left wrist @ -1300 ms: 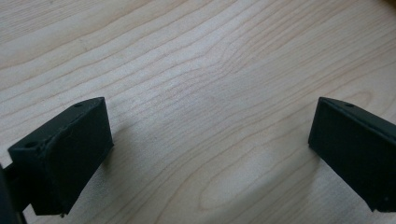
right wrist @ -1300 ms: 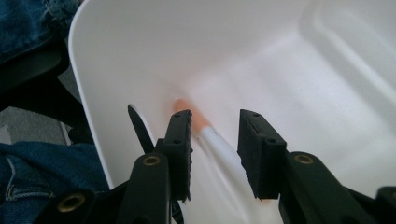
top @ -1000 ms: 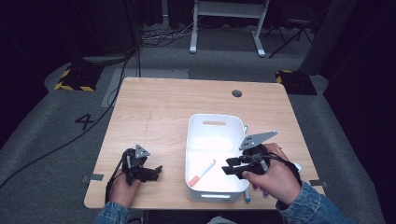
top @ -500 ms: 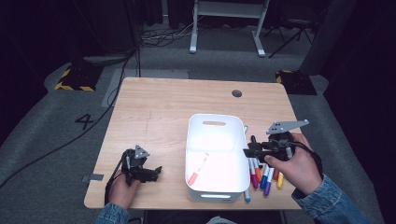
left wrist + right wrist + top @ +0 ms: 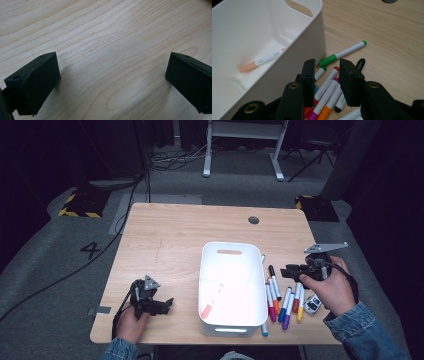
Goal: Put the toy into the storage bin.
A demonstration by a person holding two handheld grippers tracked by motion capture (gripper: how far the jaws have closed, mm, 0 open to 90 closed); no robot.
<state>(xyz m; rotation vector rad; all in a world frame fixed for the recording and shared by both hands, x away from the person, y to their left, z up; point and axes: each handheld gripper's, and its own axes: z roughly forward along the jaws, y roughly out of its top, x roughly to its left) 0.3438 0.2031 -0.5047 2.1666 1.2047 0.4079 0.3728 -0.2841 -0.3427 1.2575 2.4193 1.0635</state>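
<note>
Over the markers (image 5: 282,299) at the table's right edge, the right gripper (image 5: 327,72) hovers with its jaws a narrow gap apart and nothing between them, having just been closing. Below it lie red-, magenta- and green-capped pens, just beside the white bin (image 5: 222,266), where one orange marker (image 5: 212,301) rests on the floor. At the near left, the left gripper (image 5: 112,75) sits spread wide over bare table (image 5: 170,235).
</note>
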